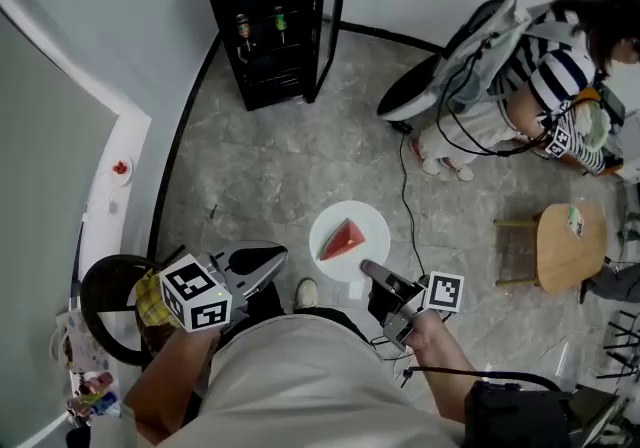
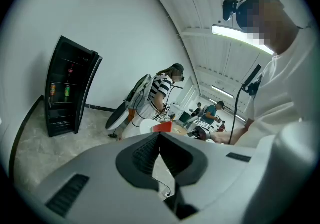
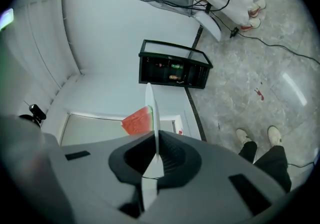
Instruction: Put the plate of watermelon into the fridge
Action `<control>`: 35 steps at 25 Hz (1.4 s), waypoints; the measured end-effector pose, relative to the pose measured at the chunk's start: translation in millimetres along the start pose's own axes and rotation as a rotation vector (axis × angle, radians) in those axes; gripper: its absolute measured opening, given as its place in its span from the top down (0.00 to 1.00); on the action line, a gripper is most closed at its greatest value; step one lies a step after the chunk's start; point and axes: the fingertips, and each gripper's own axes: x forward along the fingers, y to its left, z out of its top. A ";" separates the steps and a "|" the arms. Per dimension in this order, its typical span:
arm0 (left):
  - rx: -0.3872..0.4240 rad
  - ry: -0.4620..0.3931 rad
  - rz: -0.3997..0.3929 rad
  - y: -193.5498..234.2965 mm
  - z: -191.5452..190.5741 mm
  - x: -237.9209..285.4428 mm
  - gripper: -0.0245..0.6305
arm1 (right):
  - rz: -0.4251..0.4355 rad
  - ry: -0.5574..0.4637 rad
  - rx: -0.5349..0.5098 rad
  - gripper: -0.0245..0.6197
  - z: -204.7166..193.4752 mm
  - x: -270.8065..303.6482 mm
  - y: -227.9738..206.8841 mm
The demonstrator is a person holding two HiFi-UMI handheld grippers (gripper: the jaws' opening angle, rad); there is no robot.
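A white plate (image 1: pixel 350 224) carrying a red watermelon wedge (image 1: pixel 342 240) hangs level over the marble floor, in front of my feet. My right gripper (image 1: pixel 376 273) is shut on the plate's near rim. In the right gripper view the plate (image 3: pixel 150 108) stands edge-on between the pads, with the wedge (image 3: pixel 137 120) on its left face. My left gripper (image 1: pixel 258 263) is shut and holds nothing, just left of the plate. The black fridge (image 1: pixel 270 16) stands against the far wall with its glass door swung open and bottles on its shelves.
A person in a striped shirt (image 1: pixel 545 76) bends over at the right, by a white seat shell (image 1: pixel 440 71). A black cable (image 1: pixel 404 186) runs across the floor. A wooden stool (image 1: pixel 570 246) stands at the right. A white ledge (image 1: pixel 115 186) lines the left wall.
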 end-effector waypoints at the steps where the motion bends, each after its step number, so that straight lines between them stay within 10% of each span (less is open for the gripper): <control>1: 0.001 -0.001 0.001 0.7 2.1 0.8 0.94 | -0.001 0.004 -0.001 0.93 2.6 2.2 0.0; 24: 0.104 0.057 -0.207 131.8 95.0 -35.4 0.95 | -0.011 -0.083 -0.088 0.93 114.8 212.6 52.9; 35: 0.055 0.054 -0.188 281.6 188.1 -4.5 0.94 | -0.029 -0.030 -0.045 0.93 279.0 392.2 43.4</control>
